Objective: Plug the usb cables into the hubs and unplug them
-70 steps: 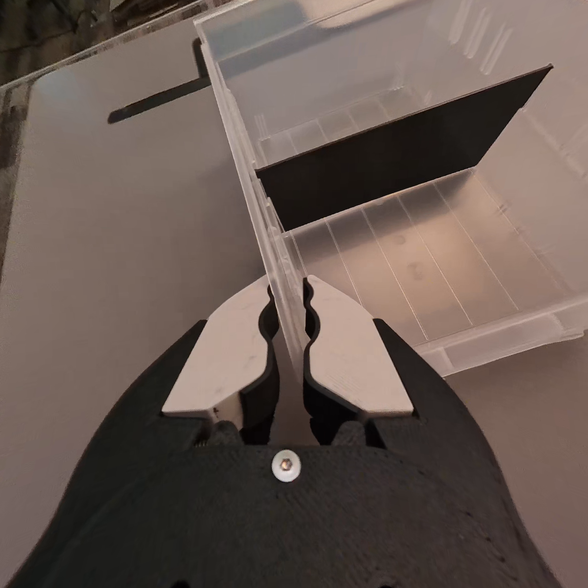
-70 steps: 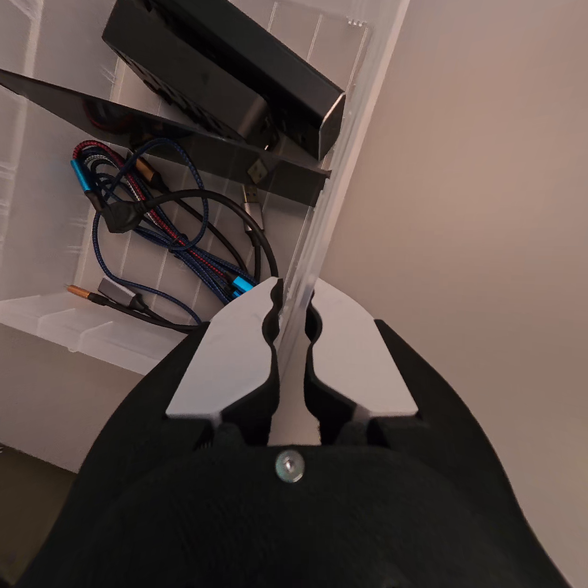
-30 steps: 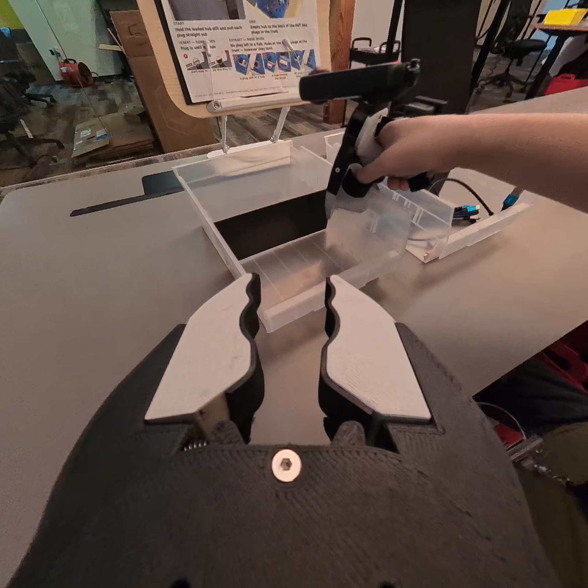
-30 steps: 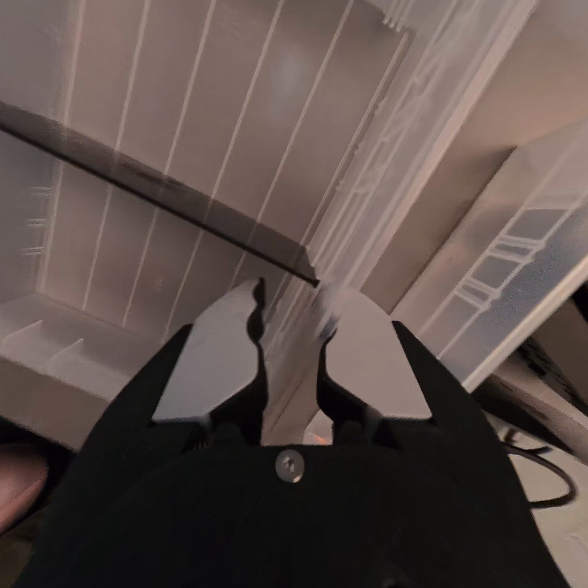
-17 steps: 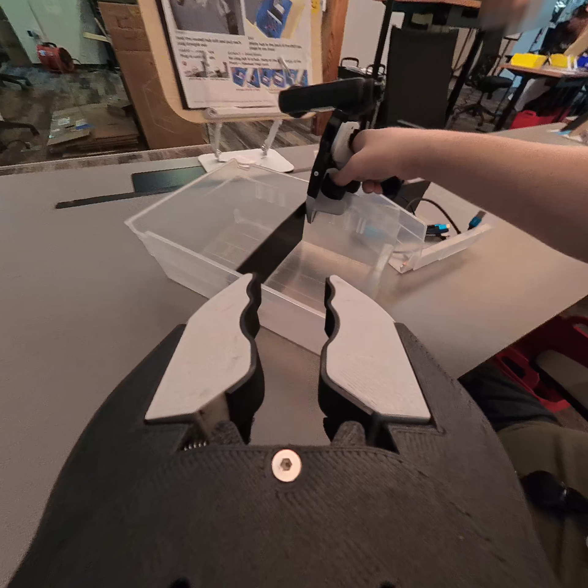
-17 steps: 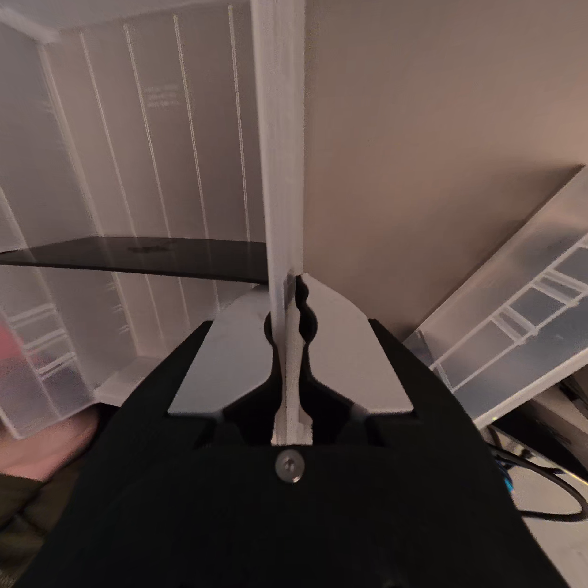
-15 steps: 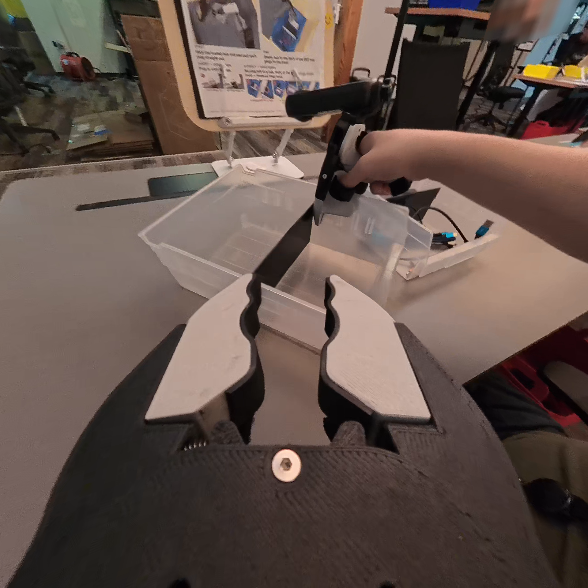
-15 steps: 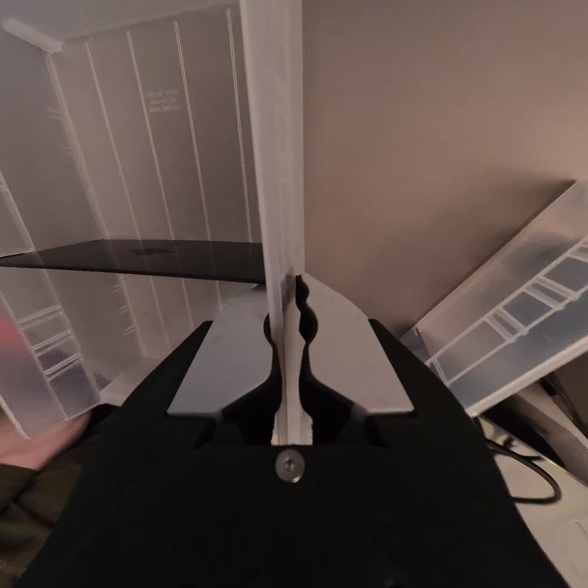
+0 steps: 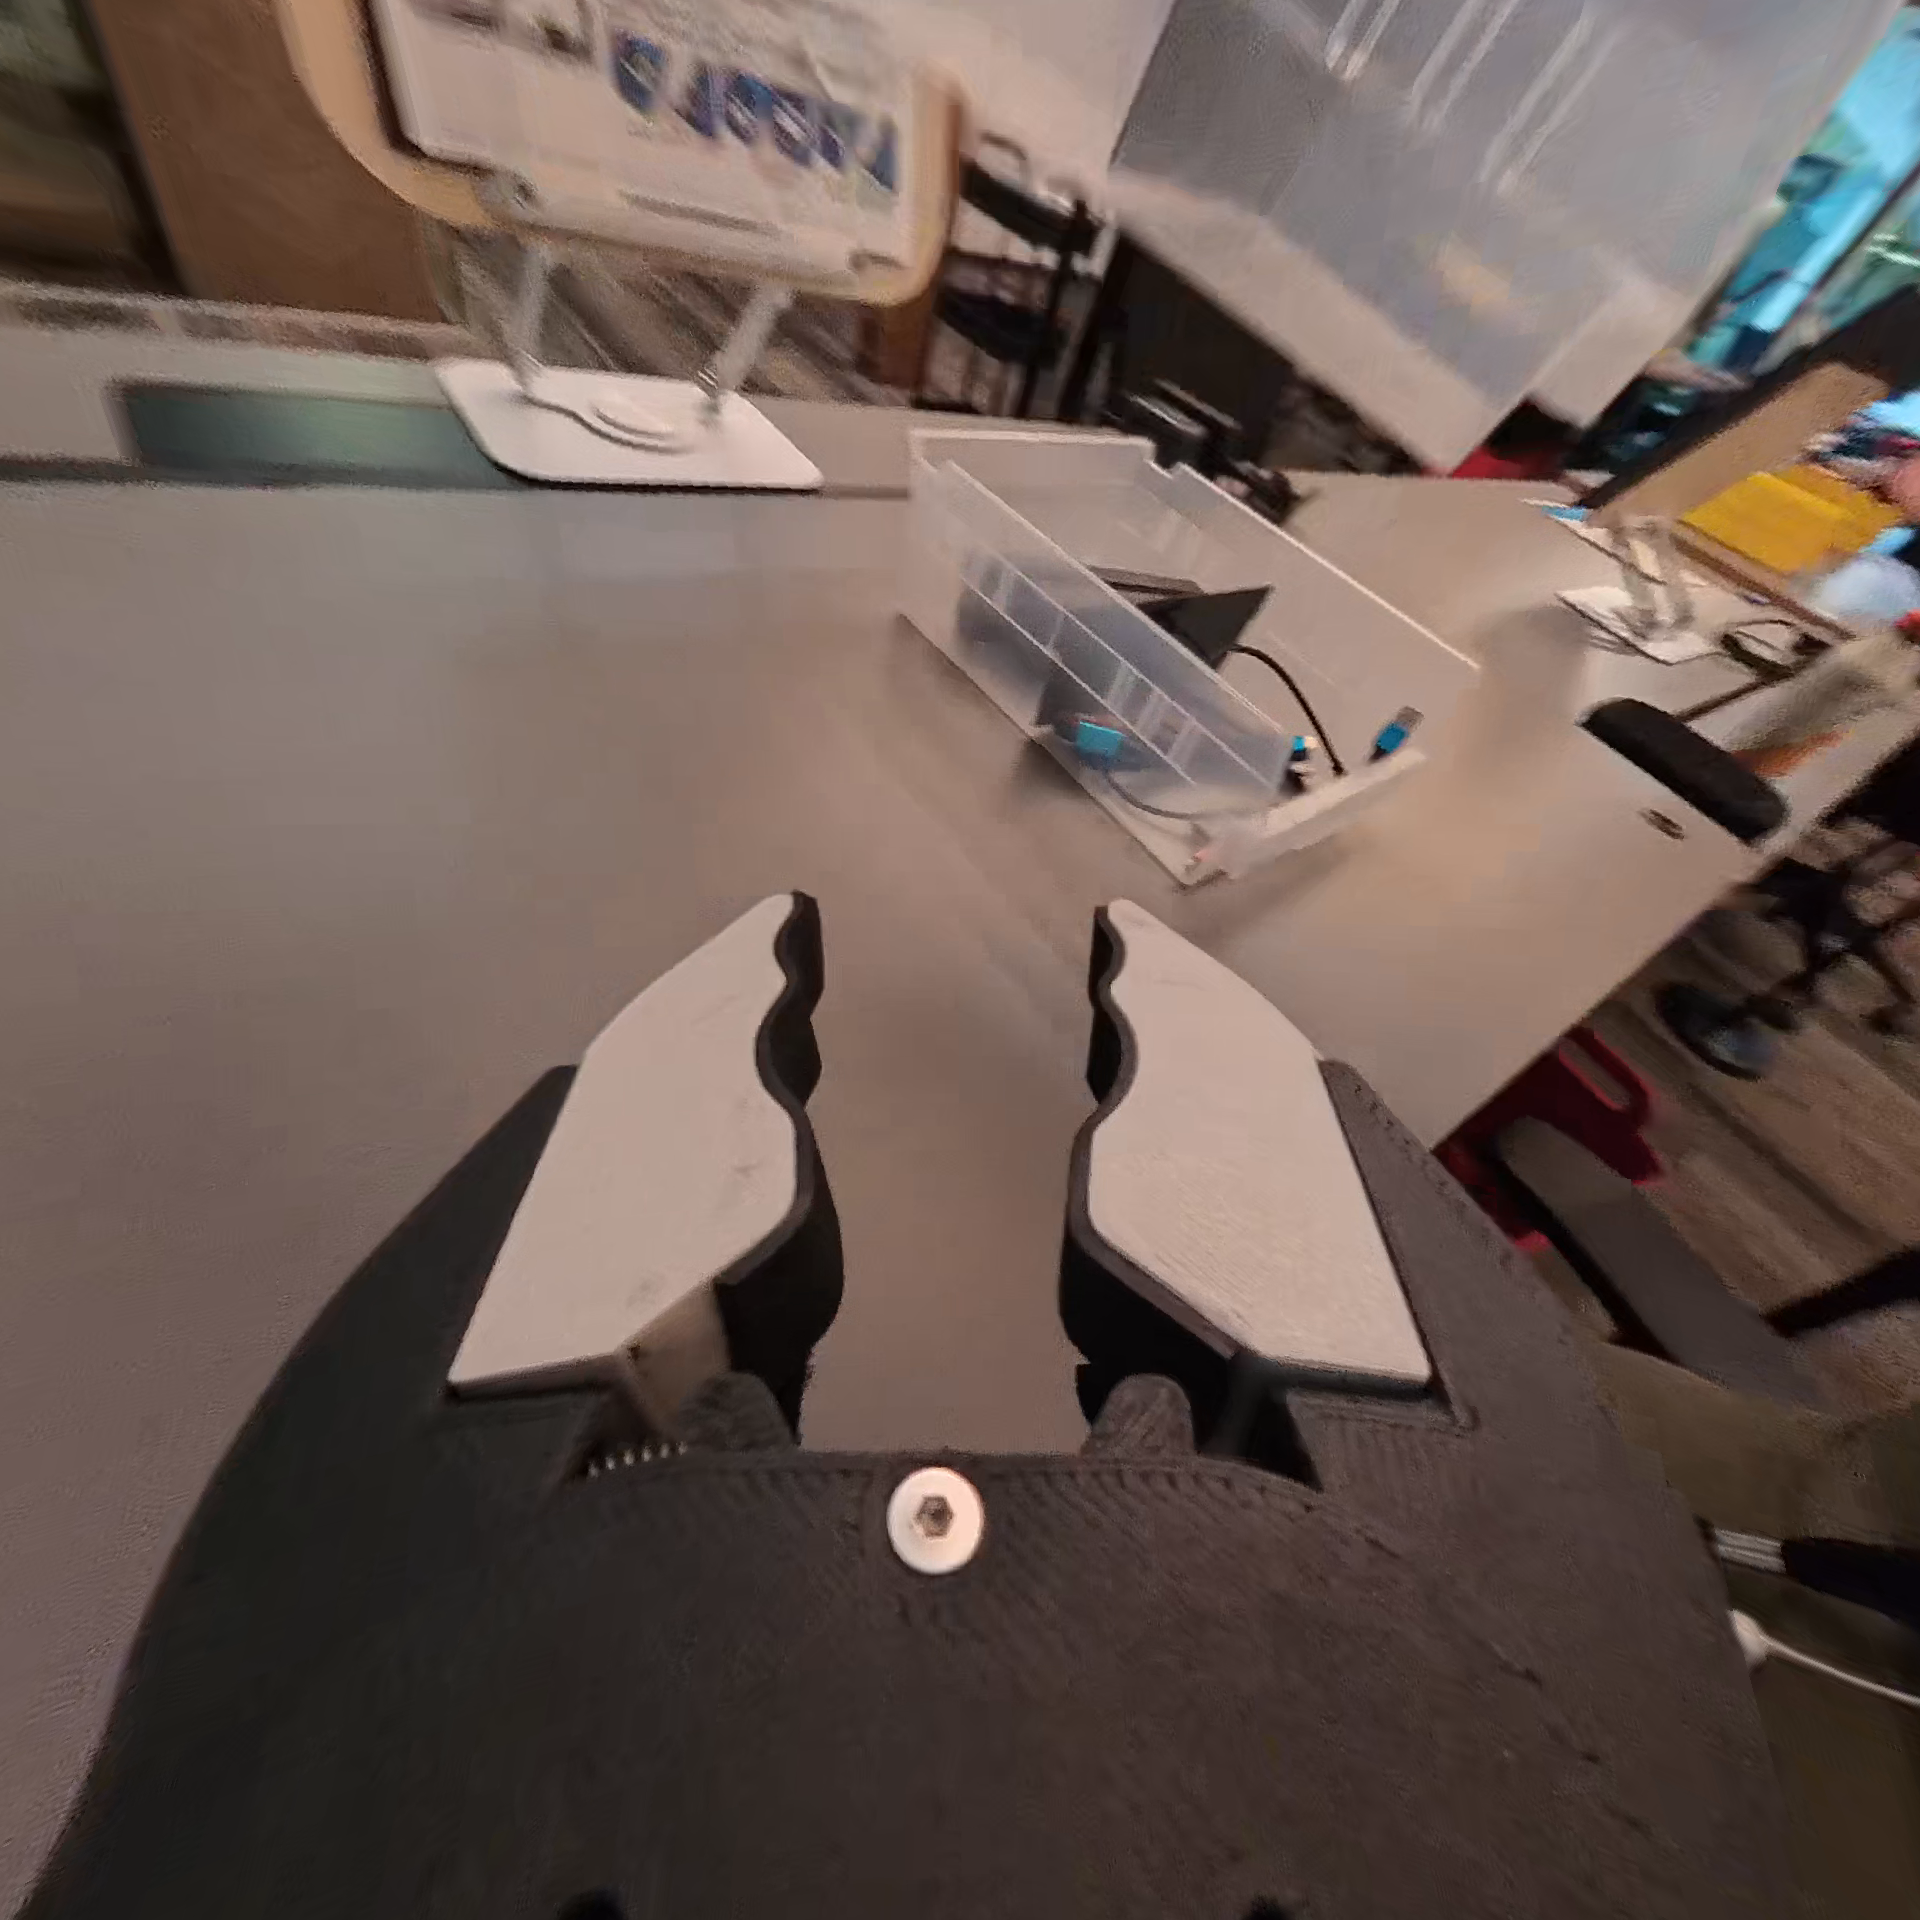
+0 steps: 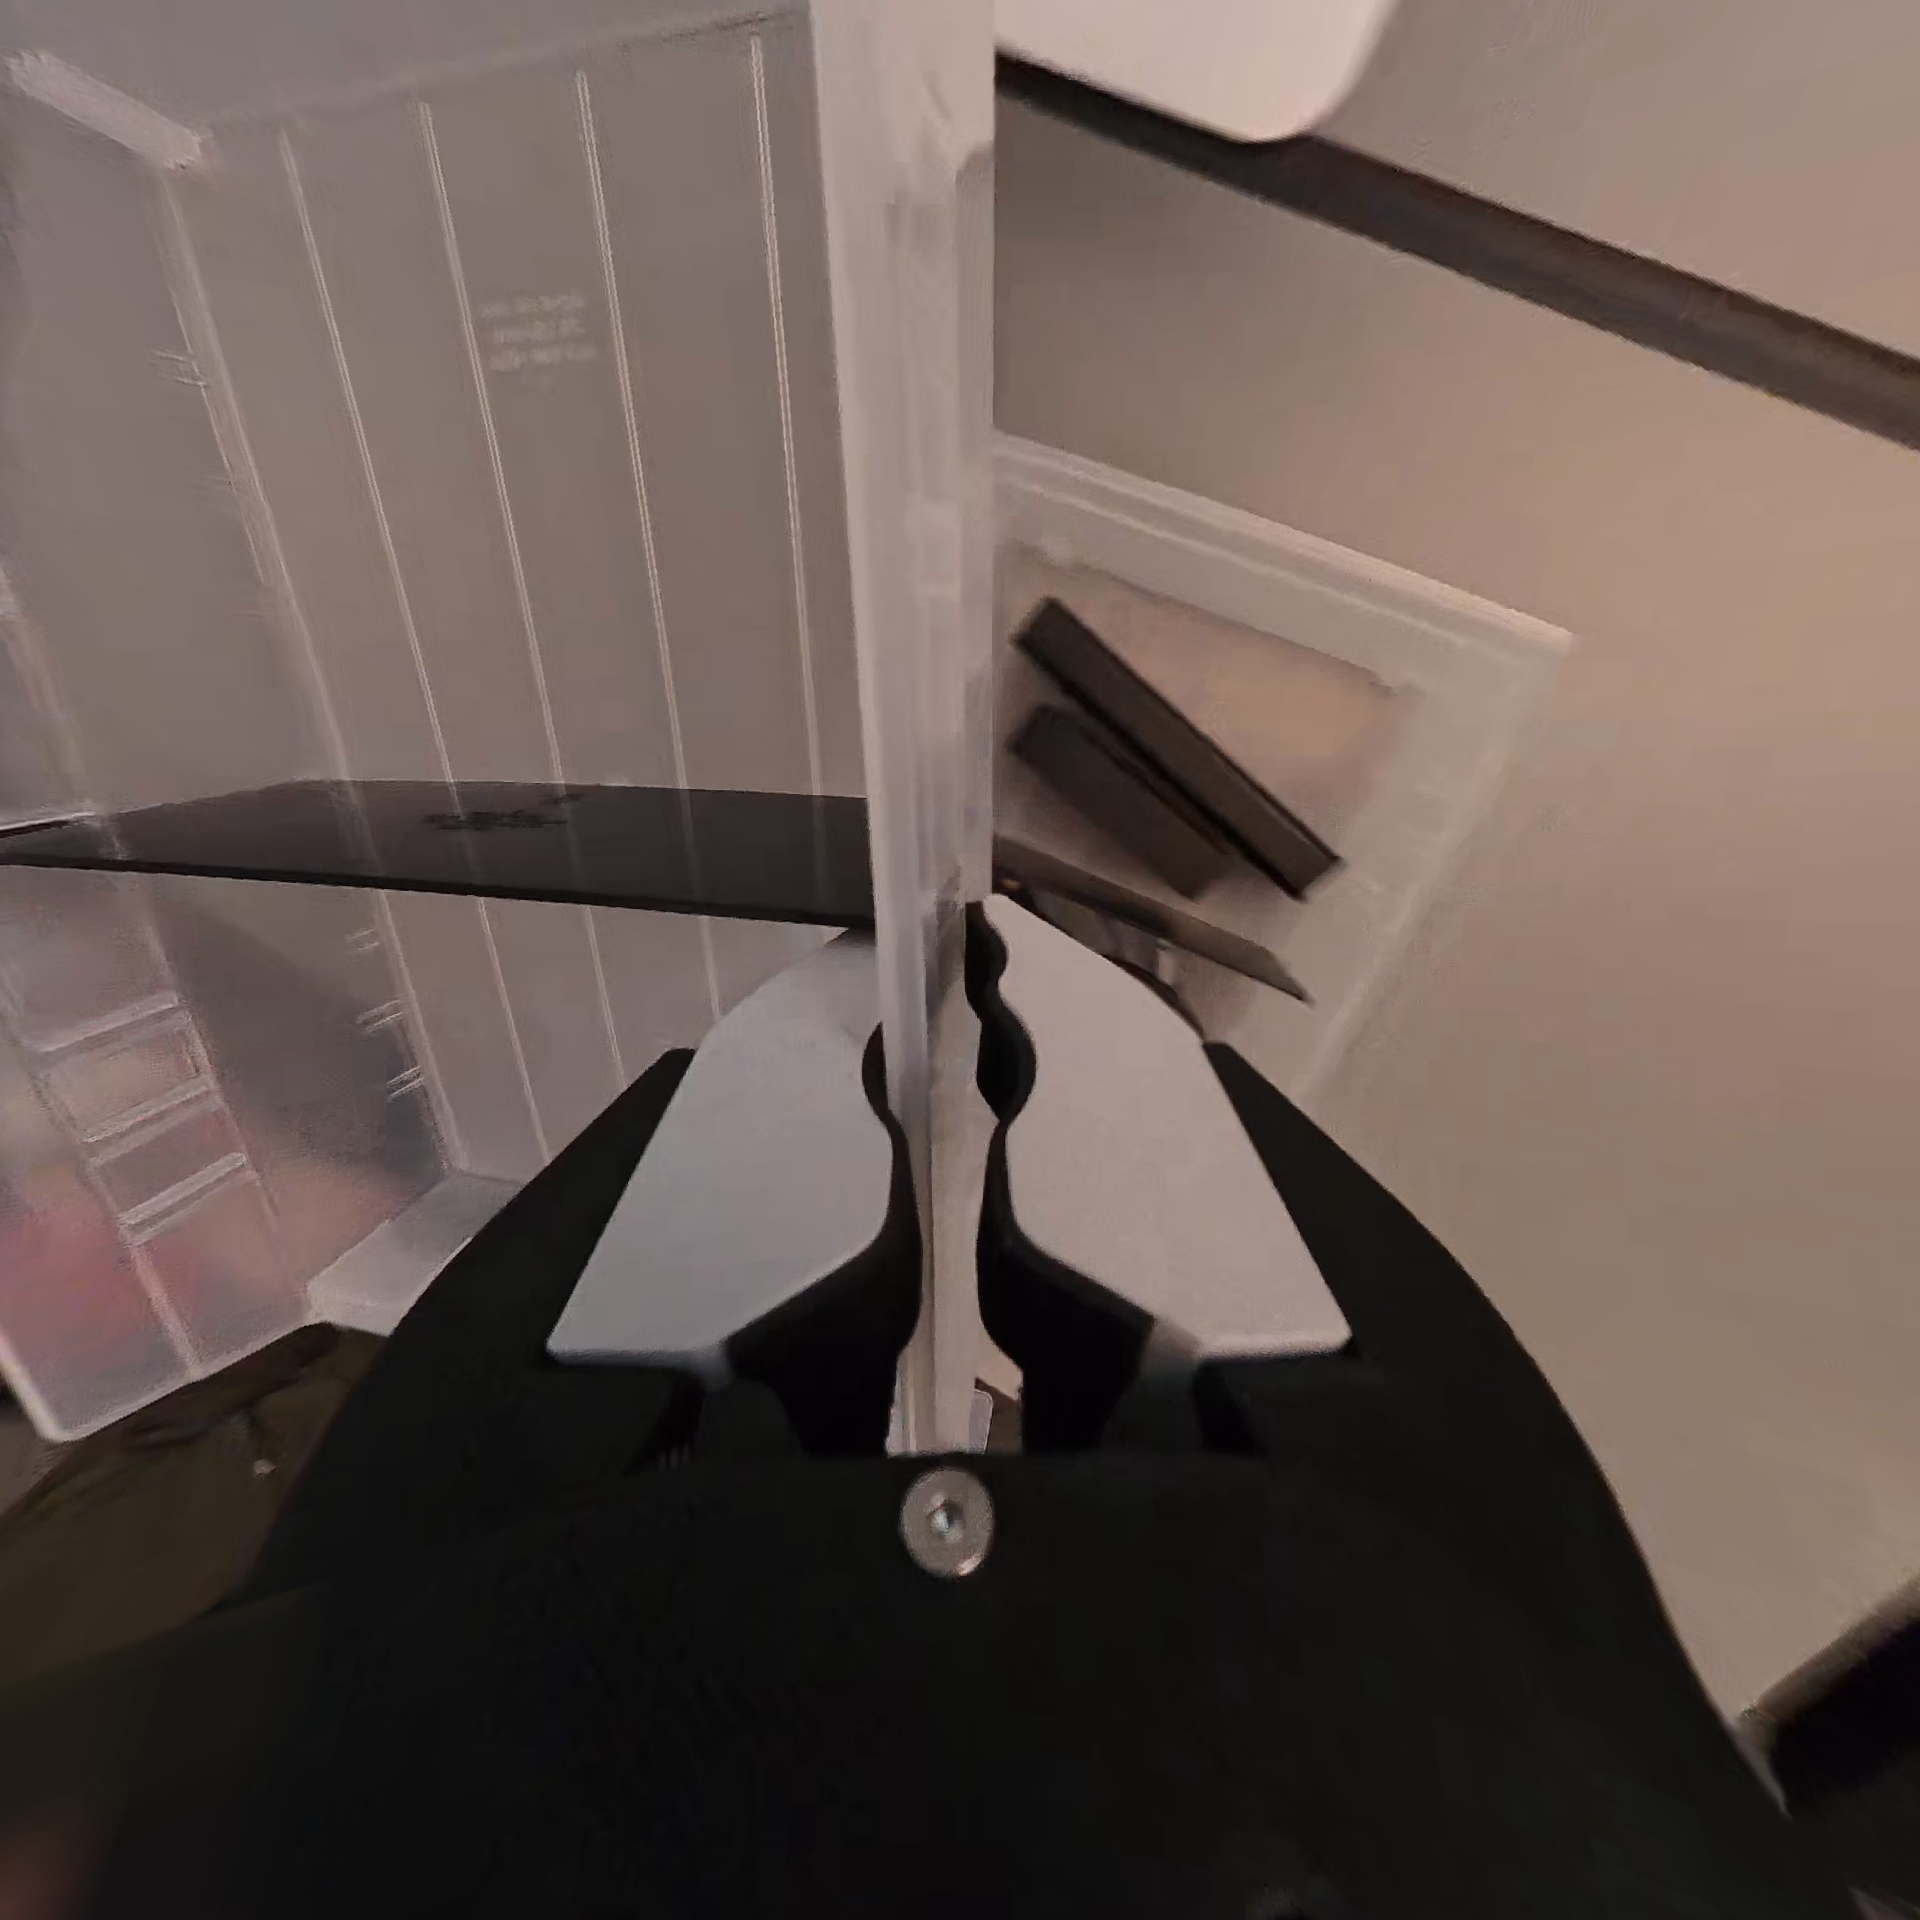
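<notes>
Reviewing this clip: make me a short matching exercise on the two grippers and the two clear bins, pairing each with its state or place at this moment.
1. left gripper
2. right gripper
3. empty clear bin
4. bin with cables

A. resting on the table
B. clamped on a plastic wall
C. open, holding nothing
D. lifted, black divider inside

Pairs: 1-C, 2-B, 3-D, 4-A

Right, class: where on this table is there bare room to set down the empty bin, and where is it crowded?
Free: the wide stretch of grey table bordered by the open left tool, the stand base and the cable bin. Crowded: around that bin, where cables poke out near the table's edge. The right tool is shut on the empty bin.
</notes>
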The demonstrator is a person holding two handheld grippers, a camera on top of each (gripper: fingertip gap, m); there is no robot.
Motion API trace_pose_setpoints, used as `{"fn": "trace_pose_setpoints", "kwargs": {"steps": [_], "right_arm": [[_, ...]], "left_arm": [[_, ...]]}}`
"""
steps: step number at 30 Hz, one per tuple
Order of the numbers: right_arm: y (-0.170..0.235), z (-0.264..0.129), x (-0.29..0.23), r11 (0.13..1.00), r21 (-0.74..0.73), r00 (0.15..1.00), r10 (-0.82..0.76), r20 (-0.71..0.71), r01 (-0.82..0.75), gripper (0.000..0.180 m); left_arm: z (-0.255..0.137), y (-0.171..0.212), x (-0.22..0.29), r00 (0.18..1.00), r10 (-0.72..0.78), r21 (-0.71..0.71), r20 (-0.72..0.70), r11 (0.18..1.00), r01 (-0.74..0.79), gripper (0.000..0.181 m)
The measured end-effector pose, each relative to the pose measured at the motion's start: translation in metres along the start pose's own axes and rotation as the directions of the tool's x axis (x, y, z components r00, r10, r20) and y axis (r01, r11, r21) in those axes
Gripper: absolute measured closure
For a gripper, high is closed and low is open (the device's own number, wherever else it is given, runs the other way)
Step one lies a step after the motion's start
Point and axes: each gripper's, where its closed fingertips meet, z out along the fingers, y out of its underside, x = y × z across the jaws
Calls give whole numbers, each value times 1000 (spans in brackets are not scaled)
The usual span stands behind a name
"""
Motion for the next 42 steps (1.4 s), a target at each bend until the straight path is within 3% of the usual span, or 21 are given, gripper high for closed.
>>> {"fn": "trace_pose_setpoints", "kwargs": {"steps": [3, 7, 11, 15, 18, 21, 27, 31, 34, 37, 40, 42], "right_arm": [[31, -39, 90, 985, 90, 988, 151, -35, -147, 174], [107, -52, 212, 937, 144, 929, 339, -148, -319, 174], [189, -38, 305, 885, 112, 857, 466, -222, -452, 173], [244, -6, 356, 859, 33, 828, 502, -250, -511, 170], [258, 20, 372, 866, -15, 841, 482, -246, -500, 170], [249, 40, 370, 851, -8, 845, 520, -130, -525, 170], [234, 64, 356, 843, -51, 845, 535, -27, -535, 166], [230, 62, 357, 889, -33, 888, 452, -79, -456, 155], [228, 53, 361, 918, 13, 906, 393, -159, -396, 155], [230, 45, 361, 928, 21, 906, 369, -210, -373, 155], [236, 42, 357, 933, 1, 907, 350, -235, -360, 156], [243, 42, 359, 935, -16, 904, 338, -263, -354, 159]], "left_arm": [[49, 4, 23, 986, -51, -85, -162, 996, 38, 128], [111, 6, 73, 910, -142, -201, -390, 977, 66, 130], [174, 3, 86, 923, -129, -303, -362, 953, 14, 123], [231, -2, 92, 943, -110, -427, -313, 904, -36, 117], [261, -3, 99, 942, -140, -517, -305, 855, -40, 116], [281, 10, 95, 966, -85, -622, -246, 778, -89, 117], [289, 29, 75, 988, 75, -786, -136, 599, -154, 121], [285, 22, 52, 986, 157, -802, -60, 580, -141, 121], [283, 25, 58, 993, 59, -810, -99, 575, -115, 136], [276, 26, 57, 989, 15, -846, -150, 516, -136, 160], [264, 19, 24, 989, 102, -880, -103, 455, -138, 169], [254, 13, -8, 987, 153, -881, -41, 461, -107, 174]]}}
